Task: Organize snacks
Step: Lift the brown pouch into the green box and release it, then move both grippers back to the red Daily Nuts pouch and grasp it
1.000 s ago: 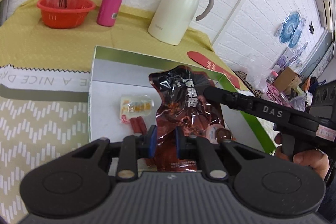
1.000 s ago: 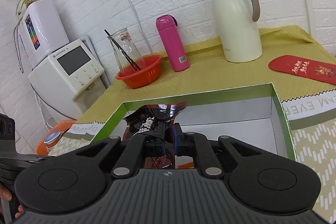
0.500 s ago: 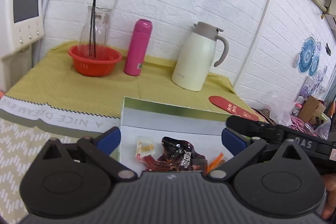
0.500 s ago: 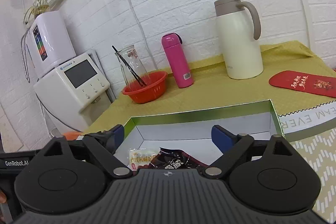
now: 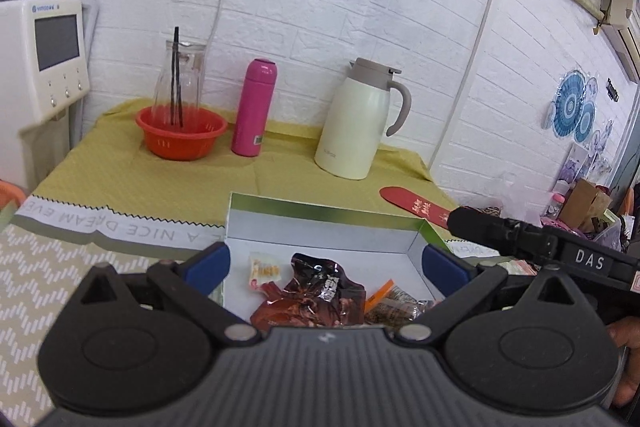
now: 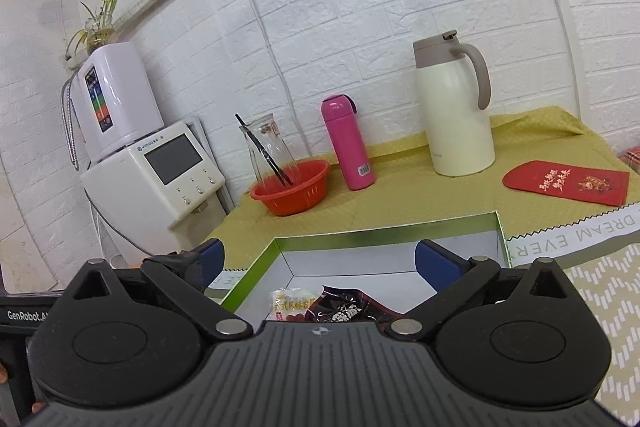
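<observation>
A green-rimmed white box lies on the table and holds the snacks. A dark red snack pouch lies loose in it, beside a small pale yellow packet and an orange-edged brown packet. My left gripper hangs open above the box's near side with nothing between its blue pads. My right gripper is open too, raised over the box from the other side. Its black body shows at the right of the left wrist view.
Along the back wall stand a red basket with a glass carafe in it, a pink flask and a cream jug. A red envelope lies right of the box. A white water dispenser stands left of the table.
Both grippers were shut on the dark red pouch a second ago. Both have opened wide, the pouch has dropped into the box, and both grippers have risen and drawn back.
</observation>
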The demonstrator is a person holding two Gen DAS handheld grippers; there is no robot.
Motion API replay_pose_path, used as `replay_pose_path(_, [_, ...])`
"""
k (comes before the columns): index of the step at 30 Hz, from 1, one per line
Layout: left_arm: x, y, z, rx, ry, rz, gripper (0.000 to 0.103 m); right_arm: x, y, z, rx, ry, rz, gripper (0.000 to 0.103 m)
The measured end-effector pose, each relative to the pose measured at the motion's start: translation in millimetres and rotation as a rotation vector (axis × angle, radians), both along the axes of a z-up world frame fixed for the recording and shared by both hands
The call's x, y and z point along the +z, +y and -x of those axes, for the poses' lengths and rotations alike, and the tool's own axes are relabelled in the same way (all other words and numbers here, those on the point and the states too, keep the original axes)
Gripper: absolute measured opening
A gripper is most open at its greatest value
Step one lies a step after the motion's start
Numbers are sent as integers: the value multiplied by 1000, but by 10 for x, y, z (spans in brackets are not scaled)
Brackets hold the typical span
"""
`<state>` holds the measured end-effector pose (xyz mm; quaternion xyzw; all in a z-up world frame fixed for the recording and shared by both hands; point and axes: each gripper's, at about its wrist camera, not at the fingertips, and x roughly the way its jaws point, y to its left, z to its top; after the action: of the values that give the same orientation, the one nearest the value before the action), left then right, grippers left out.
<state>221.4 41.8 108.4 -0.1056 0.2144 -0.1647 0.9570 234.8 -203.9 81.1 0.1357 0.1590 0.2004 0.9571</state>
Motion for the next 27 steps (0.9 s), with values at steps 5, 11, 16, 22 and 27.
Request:
replay_pose_path(5, [75,1,324,13,-6,1,102,125,-83,286,22,-45,3,103])
replay_pose_path(11, [-6,-69,761,-4,25,-8,102,186,-197,760,44,-101,34,103])
replay_pose_path(16, [-207,-202,1096,-53,57,-1,102,141,-349,1214,36,-145,31,103])
replay_pose_path(22, [-511,-342,1393,-71,119,12,102,-129,-545,1623,-12,-162,-14,103])
replay_pose_path(27, [-749,-410,1542,-102,178,17,102,-466,-649,1846,-67,-98,3,103])
